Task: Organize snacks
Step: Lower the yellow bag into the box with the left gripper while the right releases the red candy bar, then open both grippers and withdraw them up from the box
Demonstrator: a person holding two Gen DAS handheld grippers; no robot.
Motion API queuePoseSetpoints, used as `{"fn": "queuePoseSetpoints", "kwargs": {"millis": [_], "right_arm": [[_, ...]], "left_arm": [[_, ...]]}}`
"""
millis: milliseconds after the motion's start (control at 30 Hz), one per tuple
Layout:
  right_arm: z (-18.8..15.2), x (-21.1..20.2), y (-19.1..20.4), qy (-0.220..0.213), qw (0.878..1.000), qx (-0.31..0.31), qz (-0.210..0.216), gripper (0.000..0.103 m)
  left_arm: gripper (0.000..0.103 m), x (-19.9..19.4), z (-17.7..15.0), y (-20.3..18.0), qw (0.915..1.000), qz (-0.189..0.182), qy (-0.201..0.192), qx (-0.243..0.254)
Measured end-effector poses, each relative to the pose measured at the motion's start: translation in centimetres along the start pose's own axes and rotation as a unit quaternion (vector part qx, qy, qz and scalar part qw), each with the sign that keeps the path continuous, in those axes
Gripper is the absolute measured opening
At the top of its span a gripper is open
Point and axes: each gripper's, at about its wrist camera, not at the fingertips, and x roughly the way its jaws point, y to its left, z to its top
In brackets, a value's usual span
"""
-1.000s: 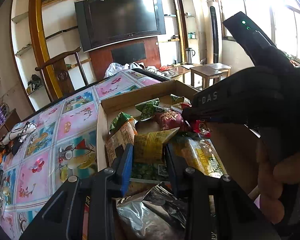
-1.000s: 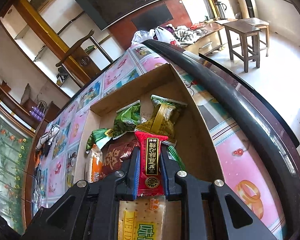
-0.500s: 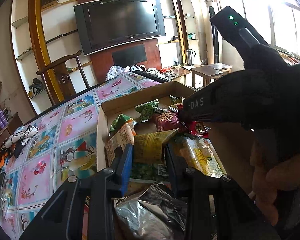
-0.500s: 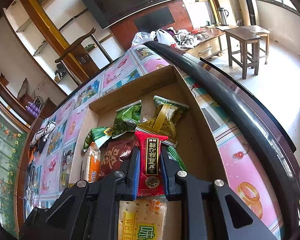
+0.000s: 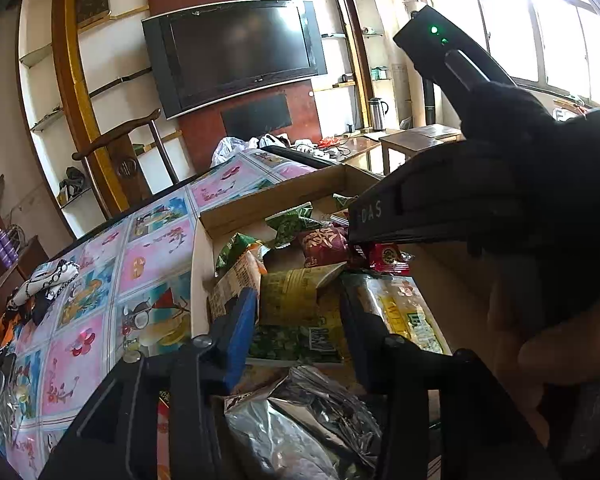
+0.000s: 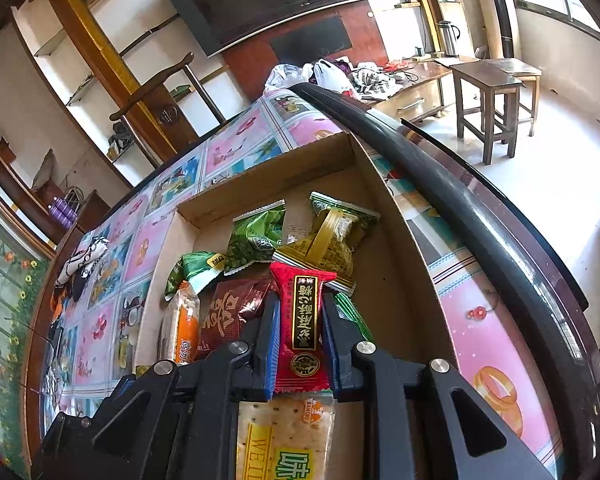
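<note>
I see the worktop (image 6: pixel 228 152) first, a round one under a tiled picture cloth with a dark rim (image 6: pixel 440 160) along its right edge. A shallow cardboard box (image 6: pixel 404 280) sits on it near that right edge, and all the snacks lie inside.

In the right wrist view, my right claw (image 6: pixel 300 320) is clamped on a red packet (image 6: pixel 302 320) with a black and gold label, both blue pads touching its long sides. The packet stands lengthwise between the fingers, its far end over a yellow-green packet (image 6: pixel 328 240) towards the box's far right corner. A green packet (image 6: pixel 256 236) lies beside that one, nearer the far wall. A dark red packet (image 6: pixel 228 316) and an orange-striped packet (image 6: pixel 184 324) lie by the left wall. A cracker pack (image 6: pixel 288 440) with yellow lettering shows at the near edge, under the claw.

In the left wrist view, my left claw (image 5: pixel 300 312) has its fingers apart on either side of a yellow and green pack (image 5: pixel 296 316); I cannot tell if the pads touch it. A crumpled silver bag (image 5: pixel 300 428) lies nearest the camera. The gloved right hand (image 5: pixel 540 208) with its tool fills the right side, the red packet (image 5: pixel 388 258) showing under its tip.
</note>
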Motion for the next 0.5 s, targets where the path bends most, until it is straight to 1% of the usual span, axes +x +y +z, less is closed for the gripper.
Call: {"fn": "queuePoseSetpoints", "kwargs": {"millis": [100, 233, 300, 400, 467, 500], "right_arm": [[0.1, -0.1, 0.0, -0.002, 1.000, 0.002, 0.001, 0.021], [0.1, -0.2, 0.0, -0.003, 1.000, 0.003, 0.003, 0.021], [0.1, -0.3, 0.0, -0.006, 1.000, 0.004, 0.007, 0.024], [0.3, -1.0, 0.2, -0.019, 1.000, -0.003, 0.007, 0.037], [0.4, -1.7, 0.3, -0.038, 0.999, -0.005, 0.006, 0.054], [0.4, -2.3, 0.3, -0.053, 0.999, -0.007, 0.005, 0.058]], "left_arm": [[0.048, -0.1, 0.0, -0.1, 1.0000, 0.000, -0.003, 0.002], [0.057, -0.3, -0.1, -0.1, 0.9999, -0.001, -0.009, 0.004], [0.061, -0.4, -0.1, -0.2, 0.9999, -0.002, -0.014, 0.006], [0.062, -0.6, -0.1, -0.2, 0.9998, 0.000, -0.018, 0.005], [0.065, -0.7, -0.1, 0.1, 0.9998, -0.005, -0.019, -0.001], [0.070, -0.8, -0.1, 0.3, 0.9998, -0.005, -0.020, -0.006]]}}
